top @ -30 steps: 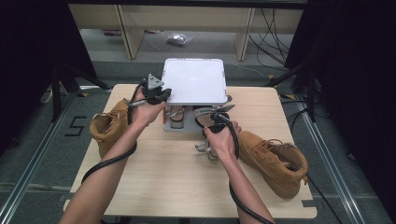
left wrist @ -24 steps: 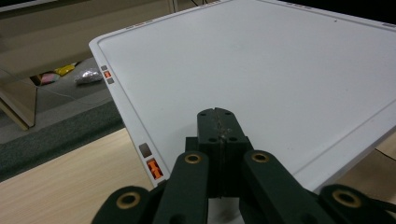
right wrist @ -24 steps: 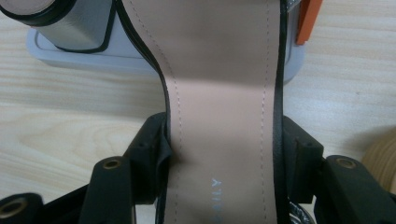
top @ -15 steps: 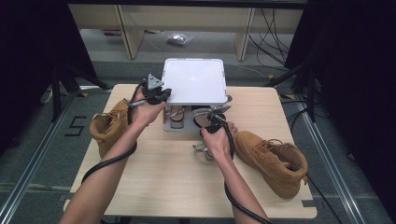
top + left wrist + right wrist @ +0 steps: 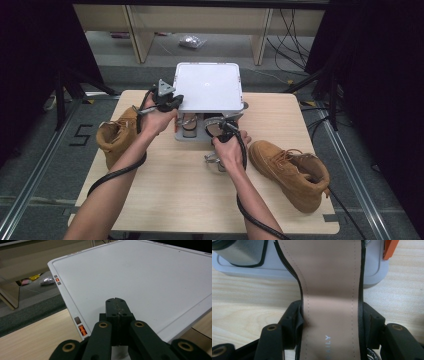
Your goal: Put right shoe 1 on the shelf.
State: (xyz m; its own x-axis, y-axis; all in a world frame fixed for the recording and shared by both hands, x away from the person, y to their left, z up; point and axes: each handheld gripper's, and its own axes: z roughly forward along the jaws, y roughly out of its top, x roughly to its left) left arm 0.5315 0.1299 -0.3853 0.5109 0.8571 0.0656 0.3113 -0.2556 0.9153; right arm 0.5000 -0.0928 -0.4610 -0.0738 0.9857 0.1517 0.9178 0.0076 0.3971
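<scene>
Left gripper (image 5: pixel 167 100) up at the near left corner of the white lid (image 5: pixel 207 86), jaws pressed fully together with nothing between them, tips over the lid's pale top just inside its edge in the left gripper view (image 5: pixel 116 305). Lid raised and tilted above the grey tray (image 5: pixel 192 136), two small orange marks (image 5: pixel 82 330) along its rim. Same spot as a second ago; no visible shift of that hand or of the lid.

Right gripper (image 5: pixel 224 131) at the tray's front edge, jaws set around the sandal (image 5: pixel 332 290) and pressing on both of its black-trimmed sides. Beige insole running straight up between the jaws in the right gripper view, printed letters near the bottom, front part reaching over the grey tray (image 5: pixel 372 267), heel end over the bare wood of the table (image 5: pixel 249 302). Grip unchanged across the three moments. Right hand (image 5: pixel 229 150) a little nearer the tray than a second ago, when it sat closer to the right-hand boot; little difference from half a second ago.

Second sandal (image 5: pixel 189 125) lying in the tray under the lifted lid. One tan boot (image 5: pixel 116 134) on the table to the left, partly behind the left forearm; another tan boot (image 5: pixel 292 170) on its side to the right, well apart from the tray. Both boots where they were before.
</scene>
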